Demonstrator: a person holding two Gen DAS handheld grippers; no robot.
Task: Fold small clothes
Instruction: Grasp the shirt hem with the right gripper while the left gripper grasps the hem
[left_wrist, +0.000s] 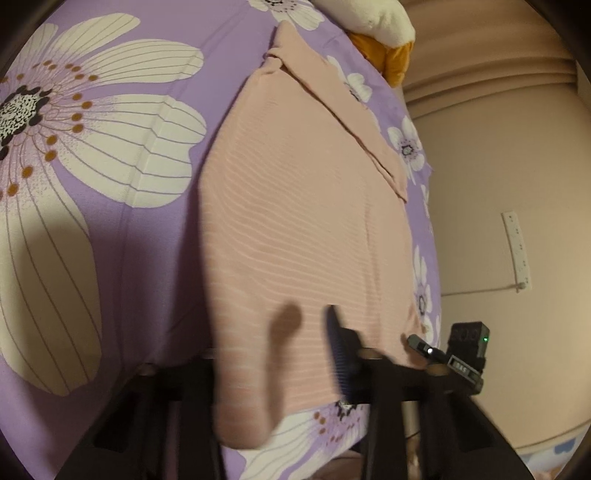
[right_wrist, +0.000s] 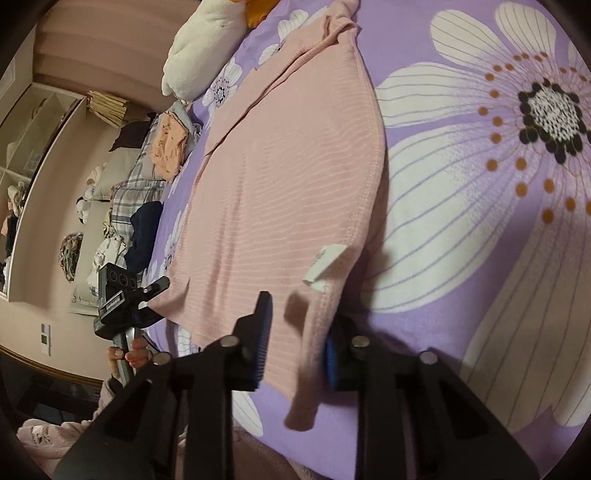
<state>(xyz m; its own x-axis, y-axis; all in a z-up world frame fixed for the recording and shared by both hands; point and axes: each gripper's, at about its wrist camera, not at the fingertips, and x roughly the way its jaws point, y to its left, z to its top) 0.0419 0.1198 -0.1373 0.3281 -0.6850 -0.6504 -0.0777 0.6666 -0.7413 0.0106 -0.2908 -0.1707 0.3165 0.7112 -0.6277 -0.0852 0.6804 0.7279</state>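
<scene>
Purple flowered bedsheet (left_wrist: 122, 229) carries one pink garment (left_wrist: 295, 221); left gripper (left_wrist: 273, 354) and right gripper (right_wrist: 295, 339), both spread wide, straddle its hem.

Pink ribbed garment (left_wrist: 295, 206), spread flat on floral sheet, white tag showing

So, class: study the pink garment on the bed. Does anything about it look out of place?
Yes. A white tag sticks out on top of the pink garment near its hem, suggesting it may be inside out.
</scene>
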